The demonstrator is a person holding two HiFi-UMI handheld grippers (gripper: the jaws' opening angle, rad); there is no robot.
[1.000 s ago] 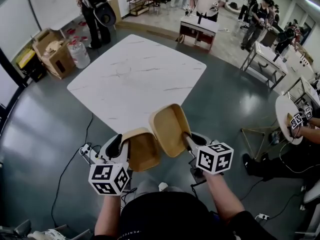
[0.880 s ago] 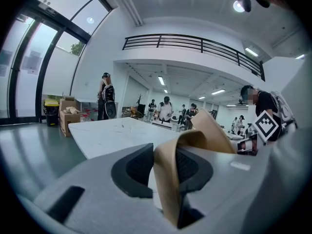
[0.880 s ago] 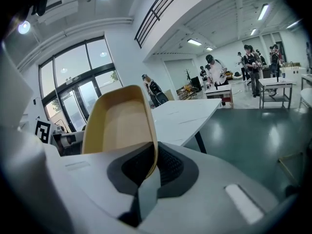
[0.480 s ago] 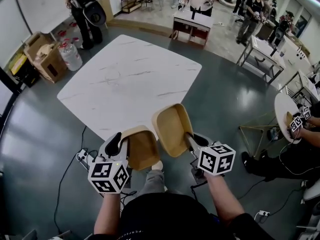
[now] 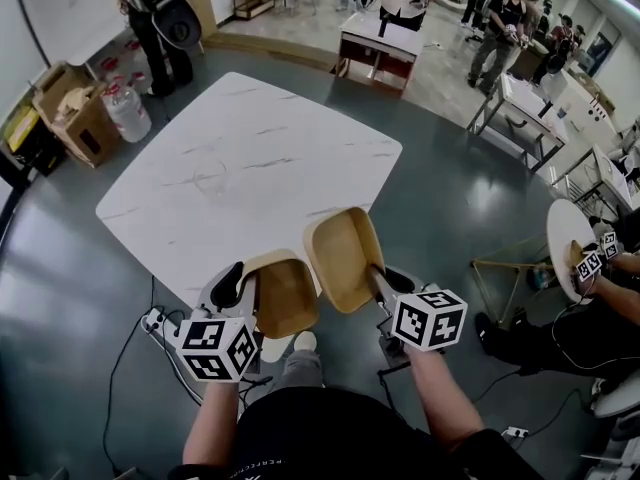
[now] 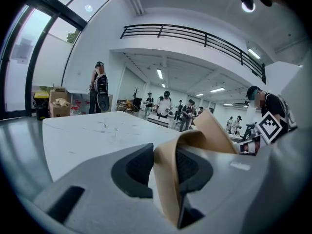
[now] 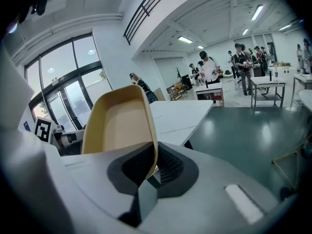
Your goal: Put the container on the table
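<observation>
Two tan tray-shaped container pieces hang side by side over the near edge of the white marble table [image 5: 250, 158]. They touch, and I cannot tell whether they are joined. My left gripper [image 5: 252, 286] is shut on the rim of the left tan container [image 5: 287, 296]; in the left gripper view that rim [image 6: 165, 179] is pinched between the dark pads of the left gripper [image 6: 163, 167]. My right gripper [image 5: 372, 280] is shut on the rim of the right tan container [image 5: 343, 256]. In the right gripper view, that container [image 7: 119, 123] stands upright ahead of the right gripper [image 7: 155, 165].
Cardboard boxes [image 5: 60, 108] and a water jug [image 5: 128, 113] sit beyond the table's left corner, near a standing person [image 5: 150, 13]. A small table [image 5: 385, 40] stands behind. A power strip with cables [image 5: 155, 320] lies on the floor. A seated person [image 5: 600, 298] is at the right.
Both grippers have carried the tan containers forward. The table's near edge has come closer and now lies under the containers. Both grips are unchanged.
</observation>
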